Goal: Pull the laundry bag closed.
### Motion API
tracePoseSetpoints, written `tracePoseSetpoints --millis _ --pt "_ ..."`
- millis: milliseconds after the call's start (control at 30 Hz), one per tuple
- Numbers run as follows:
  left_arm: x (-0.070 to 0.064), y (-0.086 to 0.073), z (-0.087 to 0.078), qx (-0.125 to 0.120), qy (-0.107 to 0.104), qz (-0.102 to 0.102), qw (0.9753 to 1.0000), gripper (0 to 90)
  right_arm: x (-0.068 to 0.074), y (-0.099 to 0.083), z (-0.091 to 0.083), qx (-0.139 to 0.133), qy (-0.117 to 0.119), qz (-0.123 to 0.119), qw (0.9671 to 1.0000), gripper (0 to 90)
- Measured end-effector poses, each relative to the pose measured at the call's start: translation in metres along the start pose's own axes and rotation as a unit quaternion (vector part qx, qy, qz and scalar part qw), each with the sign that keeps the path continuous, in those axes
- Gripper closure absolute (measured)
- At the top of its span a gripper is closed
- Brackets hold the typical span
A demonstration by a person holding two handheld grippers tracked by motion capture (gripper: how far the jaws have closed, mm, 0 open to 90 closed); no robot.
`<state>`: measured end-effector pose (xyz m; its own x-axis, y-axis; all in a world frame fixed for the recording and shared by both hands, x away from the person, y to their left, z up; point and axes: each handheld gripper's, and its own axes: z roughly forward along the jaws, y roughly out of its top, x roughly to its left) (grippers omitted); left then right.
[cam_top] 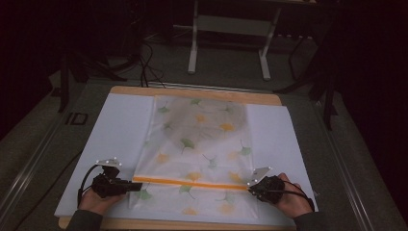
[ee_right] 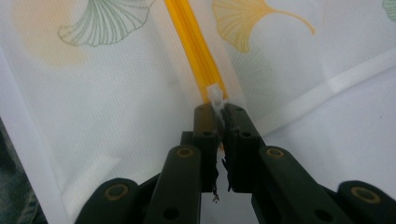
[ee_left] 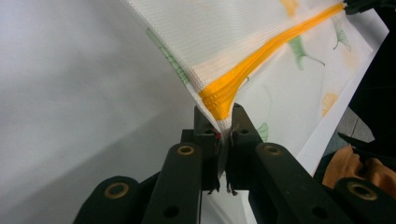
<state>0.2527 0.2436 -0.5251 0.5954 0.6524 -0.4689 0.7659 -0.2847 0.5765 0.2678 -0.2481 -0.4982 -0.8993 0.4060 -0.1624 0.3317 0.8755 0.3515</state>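
Both grippers – left (cam_top: pixel 136 185), right (cam_top: pixel 250 189) – pinch the orange zipper's (cam_top: pixel 187 183) ends; the mesh bag (cam_top: pixel 199 144) looks light and limp, best held by that stiffer zipper.

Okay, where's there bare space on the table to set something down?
Two free strips of white sheet: one left of the mesh bag, one to its right. The near edge is crowded: left gripper and right gripper each grip an end of the orange zipper.
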Motion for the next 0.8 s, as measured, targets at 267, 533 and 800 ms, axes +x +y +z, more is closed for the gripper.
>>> tracePoseSetpoints --millis 267,533,800 --pt "0.000 -0.002 -0.008 -0.010 0.010 0.010 0.9998 68.9 -0.002 -0.003 0.000 -0.009 0.006 0.013 0.9999 84.0" --pt "0.003 -0.004 -0.022 -0.041 0.028 0.006 0.9988 66.3 -0.005 -0.008 -0.005 -0.031 0.021 0.035 0.9987 75.9" --pt "-0.001 -0.003 -0.032 -0.089 0.087 0.017 0.9921 65.2 -0.012 -0.010 -0.019 -0.109 0.019 0.080 0.9906 66.0"
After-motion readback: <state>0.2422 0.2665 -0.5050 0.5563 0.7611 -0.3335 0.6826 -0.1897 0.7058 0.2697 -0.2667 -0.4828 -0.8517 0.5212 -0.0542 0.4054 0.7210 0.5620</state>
